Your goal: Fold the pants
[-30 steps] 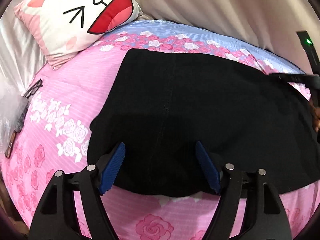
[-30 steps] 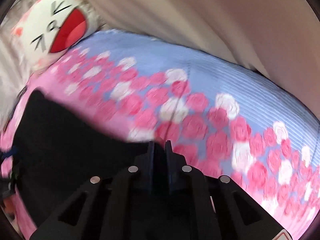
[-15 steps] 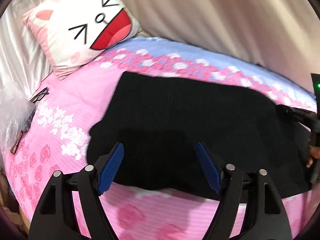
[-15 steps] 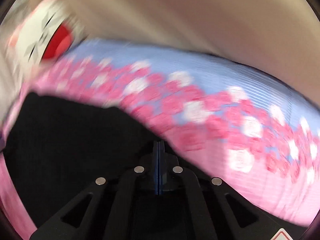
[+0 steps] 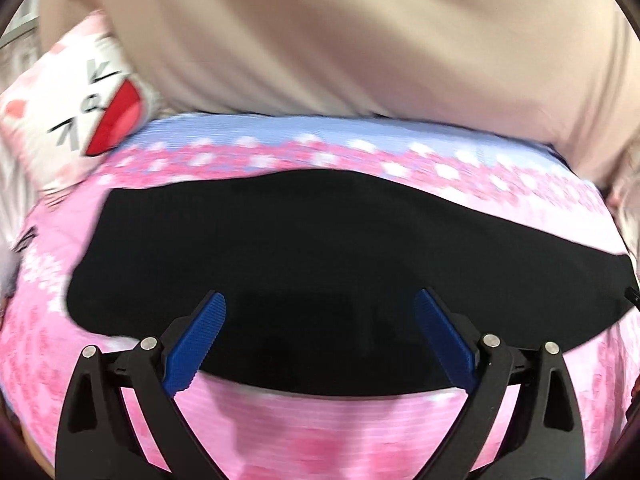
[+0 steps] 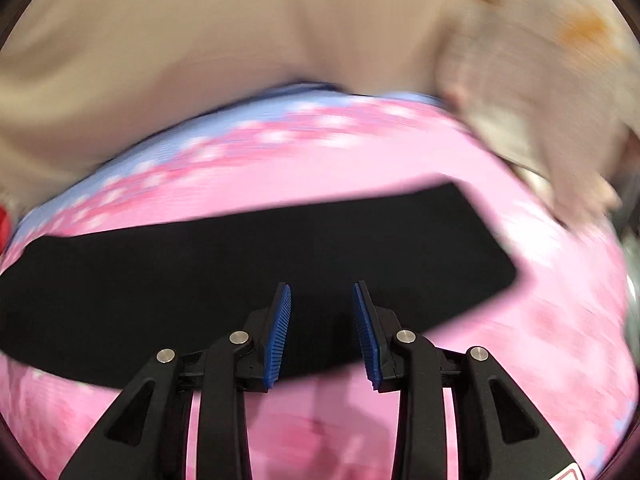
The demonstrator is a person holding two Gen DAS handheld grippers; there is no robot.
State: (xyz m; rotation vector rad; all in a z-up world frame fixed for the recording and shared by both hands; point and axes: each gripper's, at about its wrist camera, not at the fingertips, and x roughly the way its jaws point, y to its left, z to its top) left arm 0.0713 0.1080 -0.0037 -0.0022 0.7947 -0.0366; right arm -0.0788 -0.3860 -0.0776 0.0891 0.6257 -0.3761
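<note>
While the blue-padded fingers [image 5: 212, 316] of the left gripper [image 5: 320, 312] are spread wide, with nothing clamped between them, only the dark cloth below is seen in the gap. Its jaws have just been opening. In the right wrist view, the right gripper [image 6: 322, 304] is seen with its ribbed blue pads parted by a narrower gap; its jaws have likewise just been opening, and nothing is pinched between them. The black pants [image 5: 304, 248] are laid flat on the bed, stretched as a long dark band across the middle of both frames, free of either gripper. In the right wrist view one squared end of the pants is seen at centre right, and the band runs off toward the left edge. The pink bedsheet [image 5: 328, 428] with its rose print is seen around the cloth, with a blue strip along its far side. A white cartoon-face pillow [image 5: 76, 112] is placed at the upper left of the left wrist view, well apart from the pants. A beige curtain [image 5: 340, 40] fills the top of both frames, blurred.
</note>
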